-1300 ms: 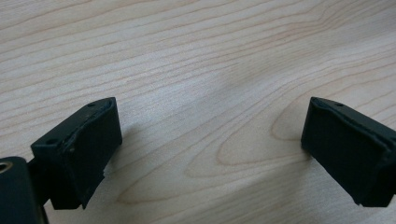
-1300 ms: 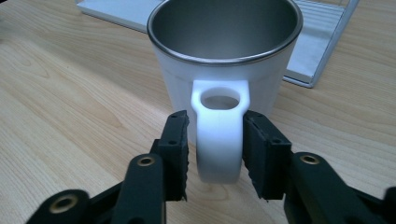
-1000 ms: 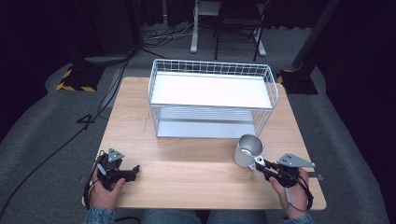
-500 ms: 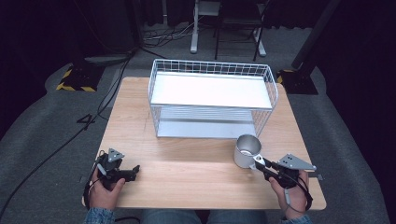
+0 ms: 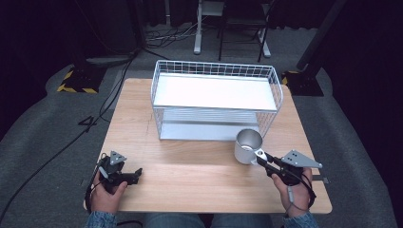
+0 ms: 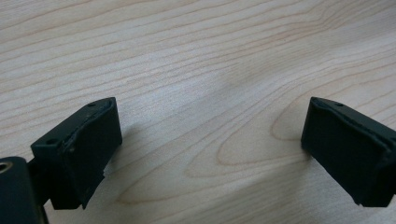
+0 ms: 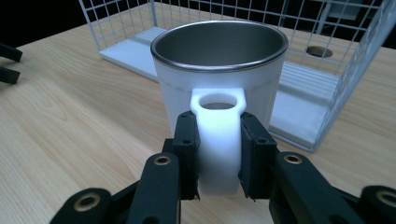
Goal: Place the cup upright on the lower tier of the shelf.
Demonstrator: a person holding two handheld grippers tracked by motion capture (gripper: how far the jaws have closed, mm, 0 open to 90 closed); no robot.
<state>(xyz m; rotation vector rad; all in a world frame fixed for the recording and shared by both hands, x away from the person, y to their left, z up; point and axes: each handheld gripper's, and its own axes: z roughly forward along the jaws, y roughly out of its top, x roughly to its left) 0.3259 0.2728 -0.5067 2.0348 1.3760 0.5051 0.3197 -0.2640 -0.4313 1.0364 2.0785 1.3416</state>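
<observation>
Beside the wire rack [image 5: 216, 102], the right hand-held gripper [image 7: 218, 149] clamps the mug's handle [image 7: 218, 140]; the left hand-held gripper [image 6: 210, 154] gapes wide.

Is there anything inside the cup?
Empty. The right gripper view looks into the mug and its steel inside is bare.

lab/studio | dark drapes [image 5: 366, 71]; floor cables [image 5: 109, 95]; hazard-taped stand base [image 5: 76, 81]
</observation>
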